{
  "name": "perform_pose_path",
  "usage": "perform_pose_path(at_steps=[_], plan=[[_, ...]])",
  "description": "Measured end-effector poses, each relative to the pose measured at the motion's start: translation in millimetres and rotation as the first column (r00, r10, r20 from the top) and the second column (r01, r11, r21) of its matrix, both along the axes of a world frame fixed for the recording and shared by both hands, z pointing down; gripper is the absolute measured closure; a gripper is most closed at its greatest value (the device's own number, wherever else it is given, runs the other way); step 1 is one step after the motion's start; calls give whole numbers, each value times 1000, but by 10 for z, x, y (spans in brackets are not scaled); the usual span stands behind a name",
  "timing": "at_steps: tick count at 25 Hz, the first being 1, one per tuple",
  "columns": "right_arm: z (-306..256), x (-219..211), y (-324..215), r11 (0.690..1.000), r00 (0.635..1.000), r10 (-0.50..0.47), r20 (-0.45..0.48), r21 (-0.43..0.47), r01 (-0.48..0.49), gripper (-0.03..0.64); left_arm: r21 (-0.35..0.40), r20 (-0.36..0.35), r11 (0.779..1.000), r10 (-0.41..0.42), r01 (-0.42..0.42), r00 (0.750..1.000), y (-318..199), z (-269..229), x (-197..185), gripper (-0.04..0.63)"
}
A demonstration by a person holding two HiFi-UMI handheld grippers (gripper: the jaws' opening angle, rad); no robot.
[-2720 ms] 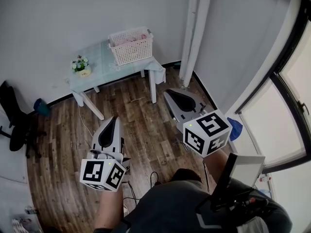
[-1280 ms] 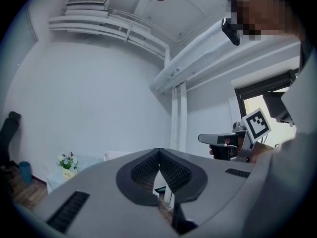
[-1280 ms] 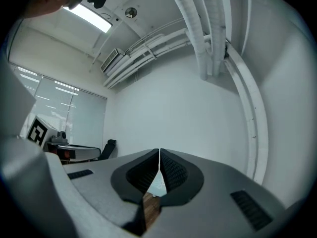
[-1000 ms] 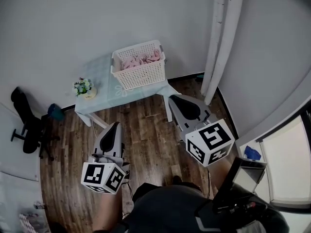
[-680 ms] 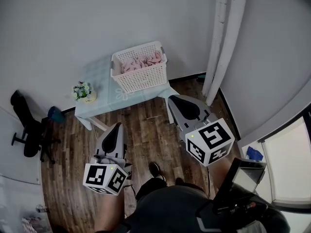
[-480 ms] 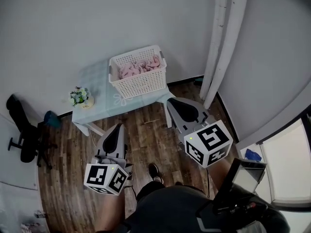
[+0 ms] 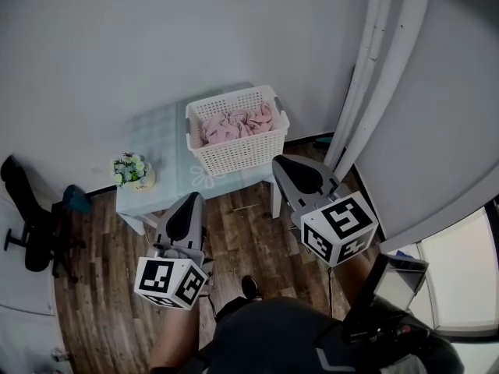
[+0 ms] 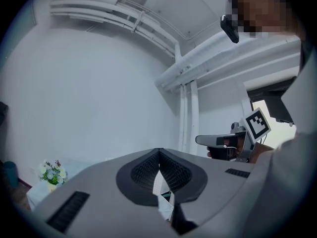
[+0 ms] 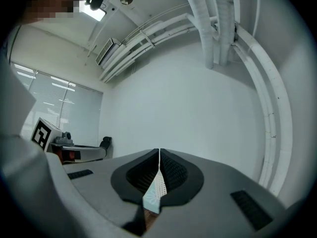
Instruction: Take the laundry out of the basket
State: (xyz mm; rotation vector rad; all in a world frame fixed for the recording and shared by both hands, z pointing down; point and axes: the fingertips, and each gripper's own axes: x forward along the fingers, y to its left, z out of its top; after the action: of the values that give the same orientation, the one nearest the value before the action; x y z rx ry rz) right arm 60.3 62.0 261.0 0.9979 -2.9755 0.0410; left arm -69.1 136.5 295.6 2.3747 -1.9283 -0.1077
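Observation:
A white lattice basket [image 7: 242,150] stands on a small pale-green table [image 7: 160,189] against the wall, in the head view. Pink laundry [image 7: 234,123] fills it. My left gripper [image 7: 195,198] is held level over the wood floor, its tip near the table's front edge; its jaws meet, nothing between them [image 8: 159,150]. My right gripper [image 7: 279,161] sits just right of the basket's near corner, also shut and empty [image 9: 159,150]. Neither touches the basket. Each gripper view shows mostly bare wall, with a sliver of basket between the jaws.
A small pot of flowers [image 7: 132,171] stands at the table's left end. A black office chair [image 7: 27,236] is at the far left. White pipes [image 7: 386,61] run up the right corner. The person's shoe [image 7: 249,287] is on the wood floor.
Both grippers have moved forward toward the table with the person. The basket and table now stand closer to them. Both pairs of jaws stay shut.

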Motion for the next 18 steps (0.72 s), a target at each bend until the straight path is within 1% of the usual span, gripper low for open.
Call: perform_pose_path(at_steps=[4, 10, 13, 18], plan=[[1, -346, -199, 1000, 1000, 8, -14, -11, -8, 600, -2, -1, 1000, 16, -16, 1000, -176, 15, -335, 586], [90, -841, -374, 1000, 997, -5, -73, -14, 4, 598, -7, -47, 1000, 29, -29, 998, -370, 140, -813, 586], [75, -1025, -458, 1000, 995, 5, -102, 12, -4, 598, -10, -67, 999, 37, -38, 997, -463, 191, -1004, 586], [99, -1184, -642, 1000, 993, 11, -119, 11, -10, 598, -21, -86, 999, 38, -40, 996, -634, 259, -1202, 586]])
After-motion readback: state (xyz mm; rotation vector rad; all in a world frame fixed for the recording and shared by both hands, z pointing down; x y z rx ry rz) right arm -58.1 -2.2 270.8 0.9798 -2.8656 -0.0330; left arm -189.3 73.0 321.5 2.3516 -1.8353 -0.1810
